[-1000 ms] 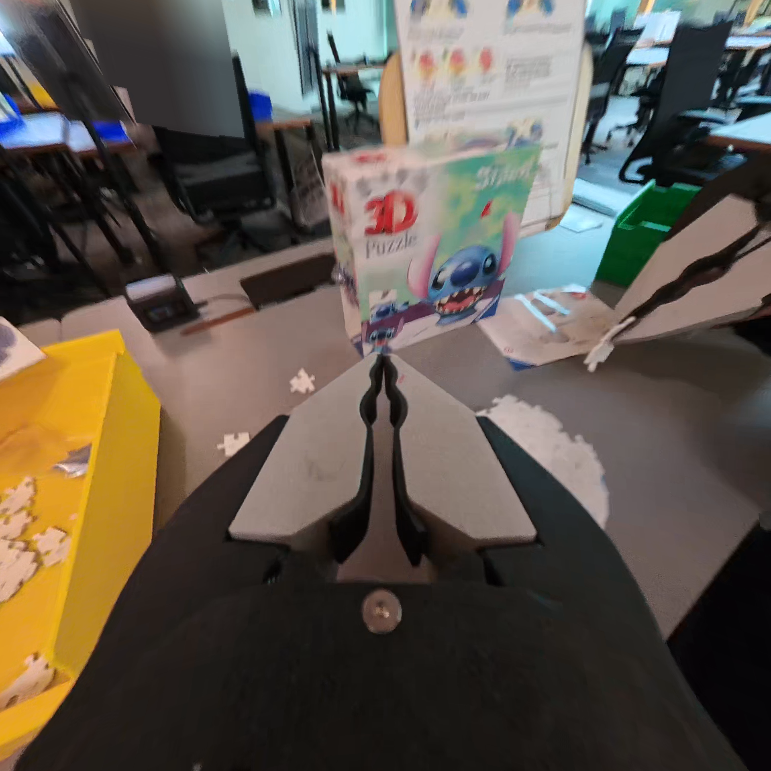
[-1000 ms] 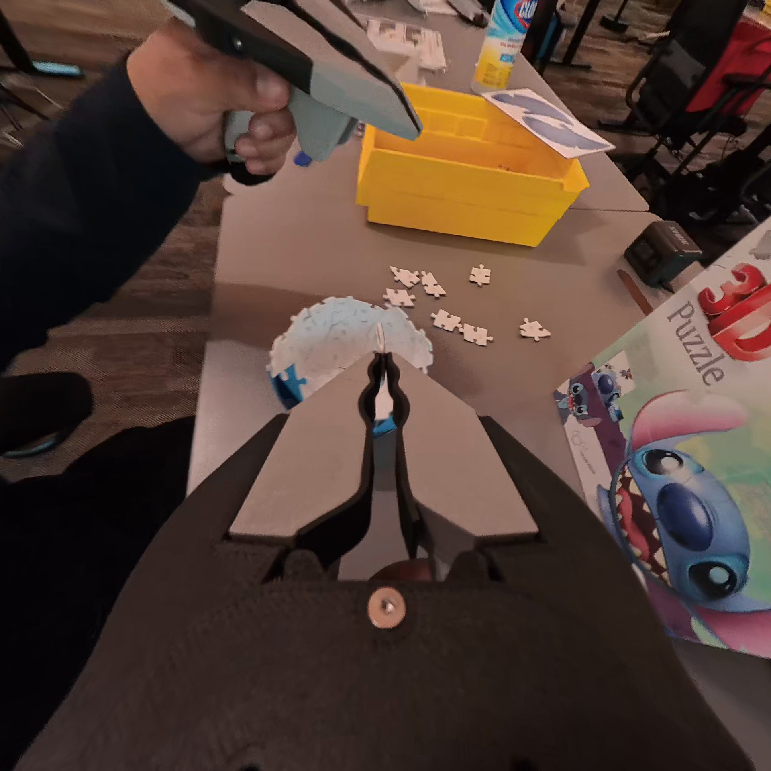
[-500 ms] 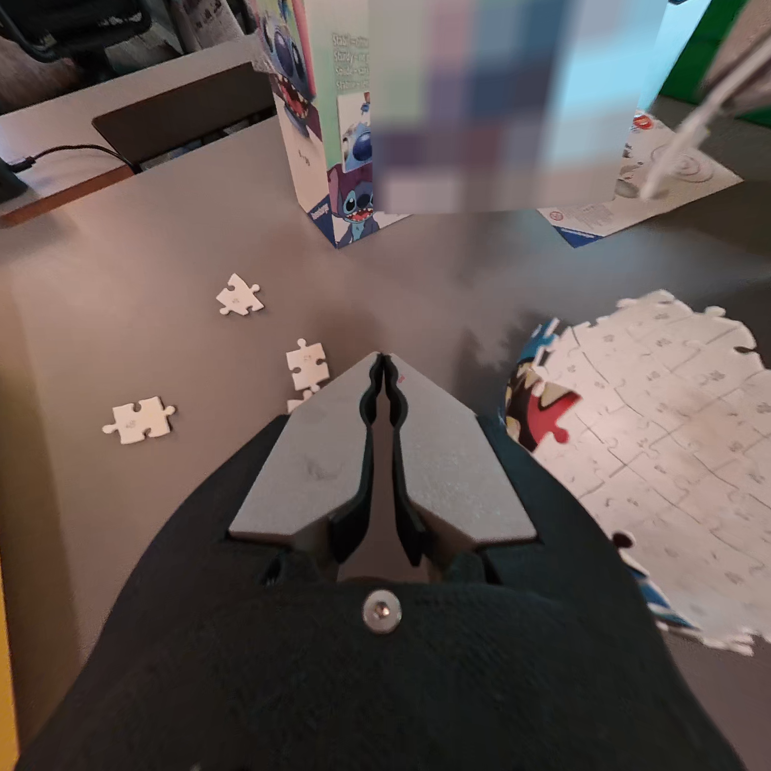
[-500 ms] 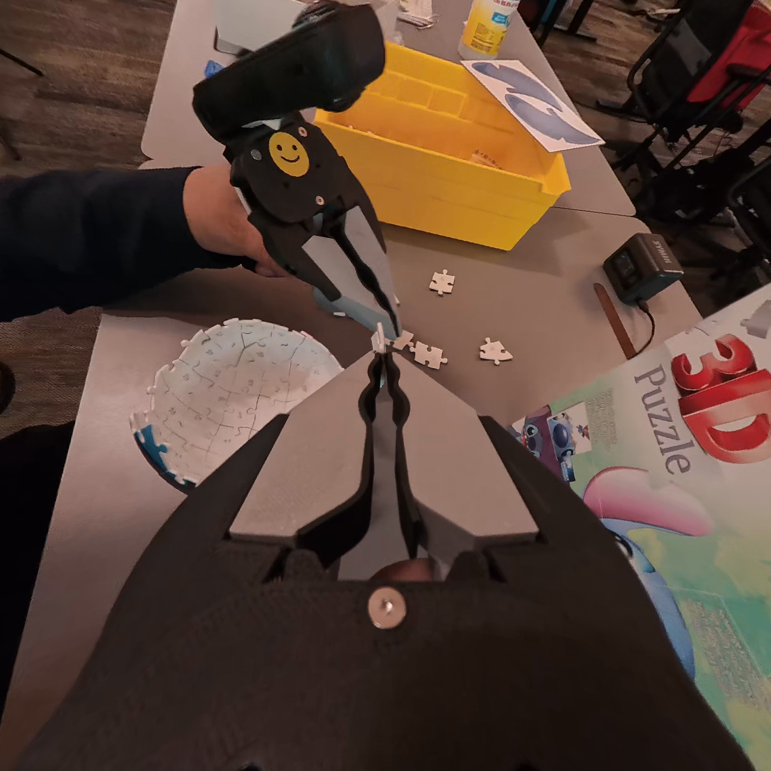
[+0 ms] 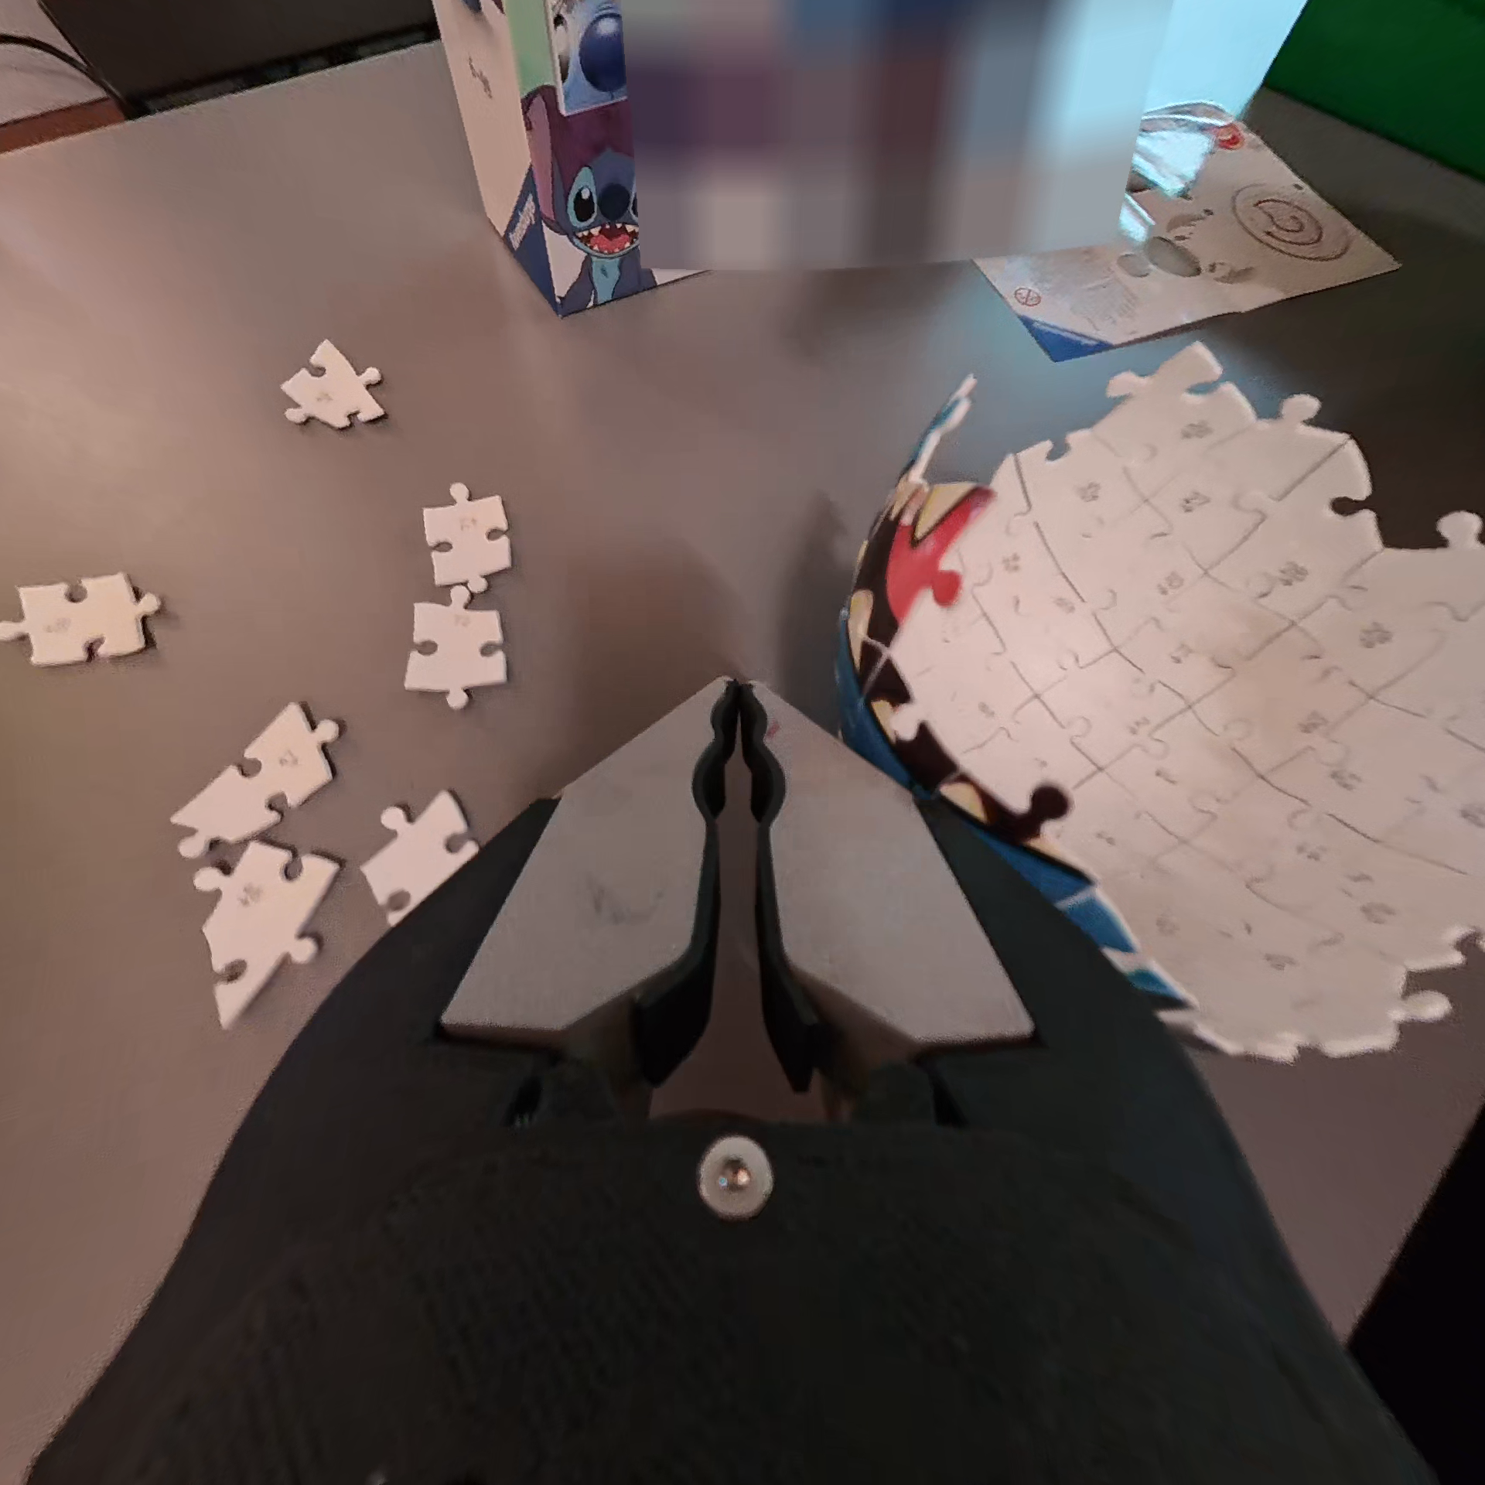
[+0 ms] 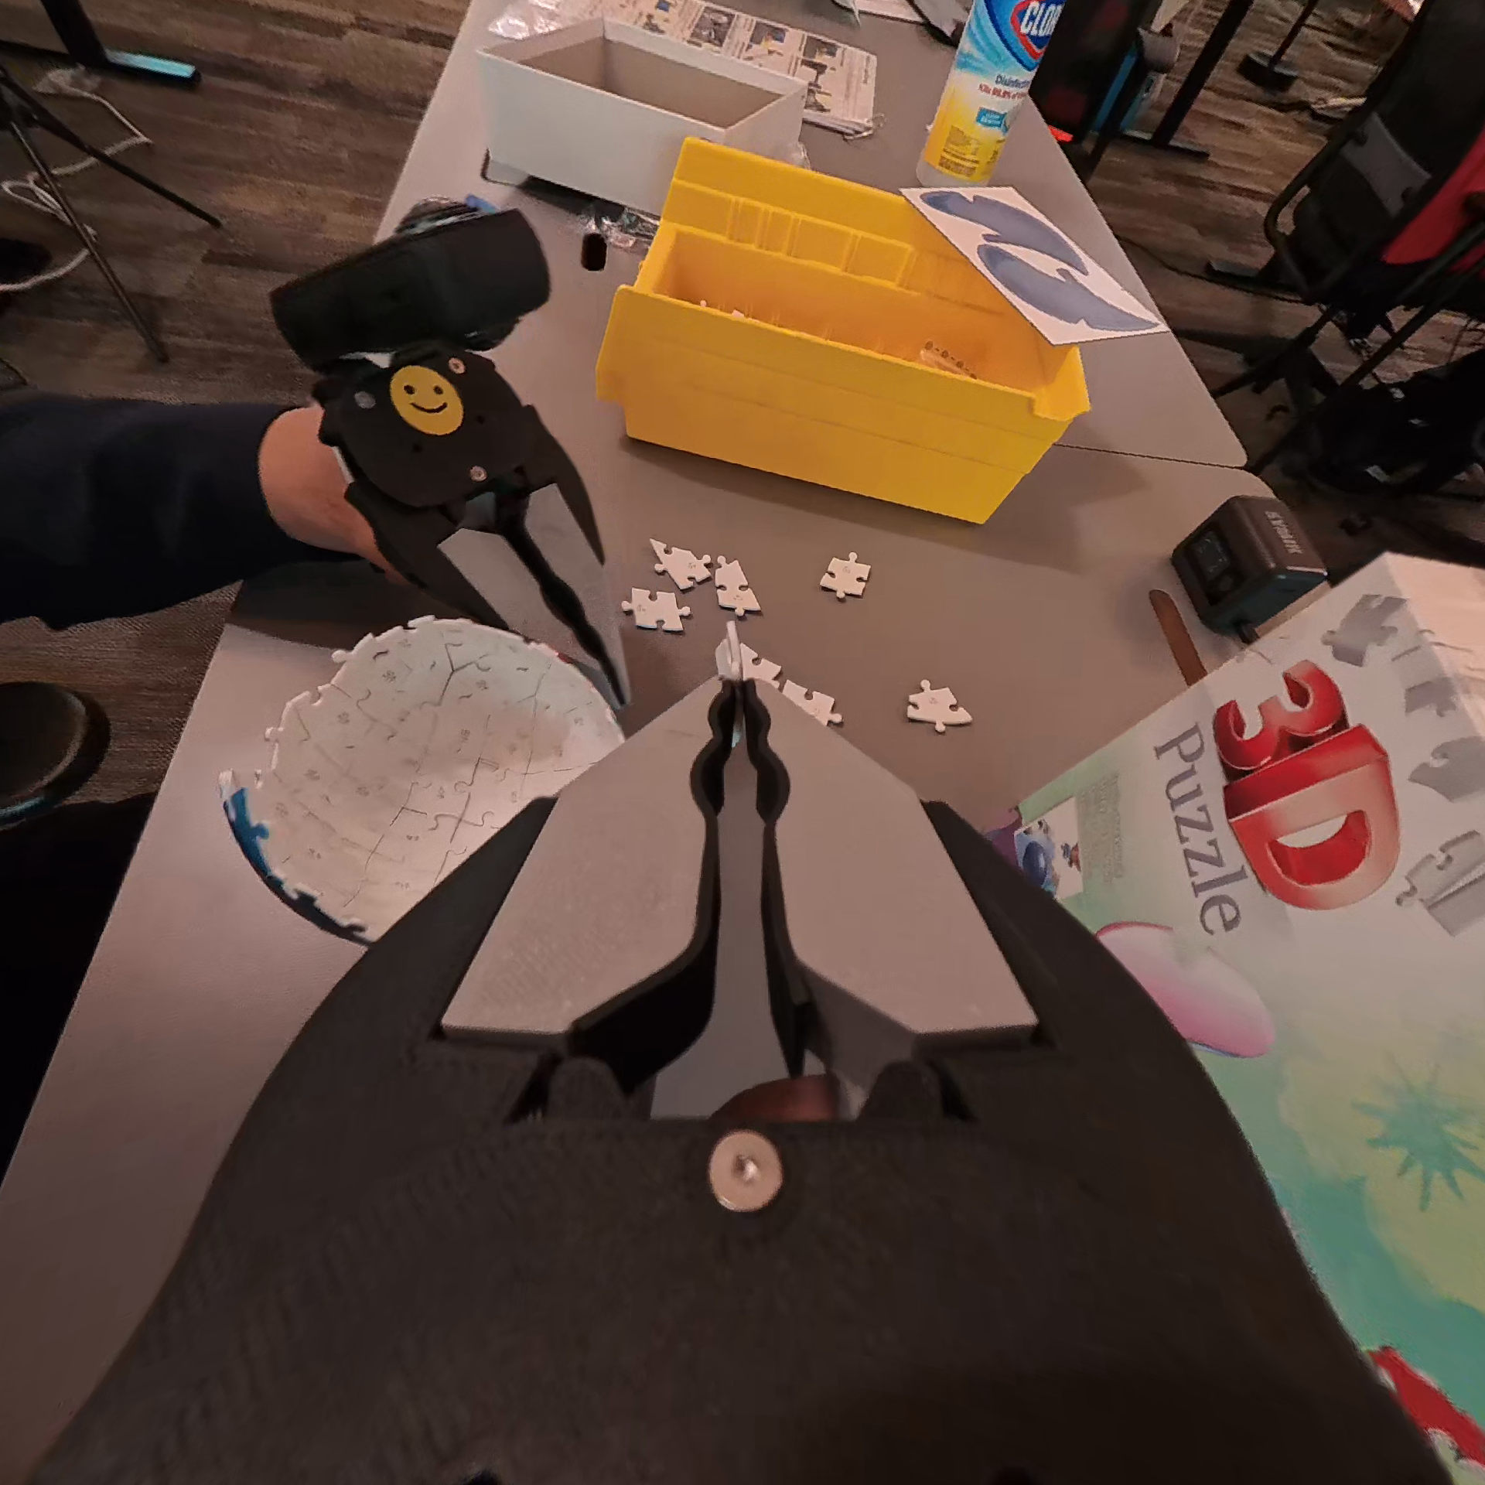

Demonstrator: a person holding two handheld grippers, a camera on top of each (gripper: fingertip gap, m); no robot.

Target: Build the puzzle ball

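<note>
So half ball (image 6: 418, 771) built near table edge; seven loose pieces (image 5: 458, 647) left. Right gripper (image 6: 733, 697) pinches piece (image 6: 730, 655); left gripper (image 5: 735, 693) clenched, empty.

My right gripper (image 6: 736, 697) pinches a white puzzle piece (image 6: 730, 652) upright; left gripper (image 6: 615, 683), tips together, hovers beside the half-built ball (image 6: 418, 771) on the tabletop (image 6: 1004, 562).

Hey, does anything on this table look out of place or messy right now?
Nothing looks damaged or spilled. The half-built ball lies open side up like a bowl, with a ragged unfinished rim. Loose pieces lie scattered white side up beside it. The right gripper pinches one piece edge-on; the left gripper is shut and empty.
</note>
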